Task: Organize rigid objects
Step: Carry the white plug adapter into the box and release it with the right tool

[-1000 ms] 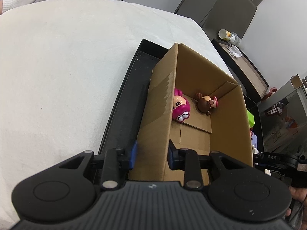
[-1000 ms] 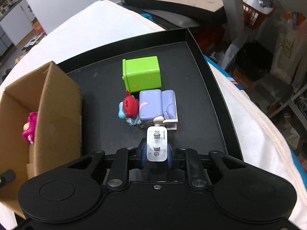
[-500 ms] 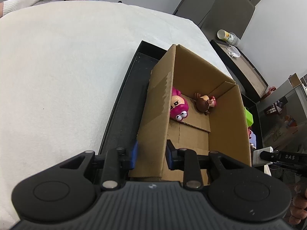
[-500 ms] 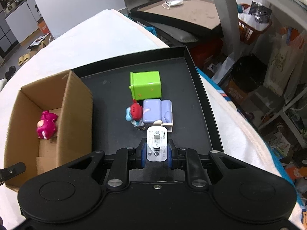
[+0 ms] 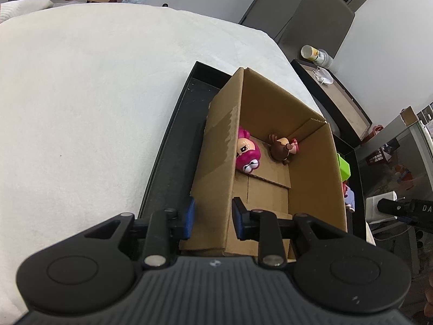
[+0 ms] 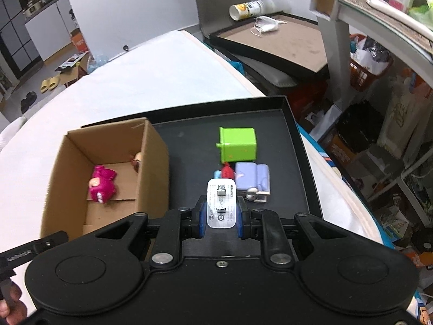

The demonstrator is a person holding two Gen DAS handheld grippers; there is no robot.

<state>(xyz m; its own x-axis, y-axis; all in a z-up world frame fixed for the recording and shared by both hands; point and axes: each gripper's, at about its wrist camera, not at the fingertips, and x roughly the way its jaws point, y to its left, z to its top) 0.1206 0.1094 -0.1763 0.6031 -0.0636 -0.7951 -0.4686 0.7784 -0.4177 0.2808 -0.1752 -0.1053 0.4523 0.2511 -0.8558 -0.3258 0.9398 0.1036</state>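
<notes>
Mid-transfer: right gripper (image 6: pixel 219 220) clamped on white Huawei charger (image 6: pixel 220 203), lifted above black tray (image 6: pixel 189 140). Cardboard box (image 6: pixel 154 168) ahead-left of claw, pink figure (image 6: pixel 102 184) and brown figure (image 6: pixel 136 161) inside. Left gripper (image 5: pixel 212 218) straddling box near wall (contact unclear, likely steadying). Next: swing charger left over box opening, lower, release

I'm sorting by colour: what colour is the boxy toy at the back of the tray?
Bright lime green, clearest in the right wrist view.
</notes>
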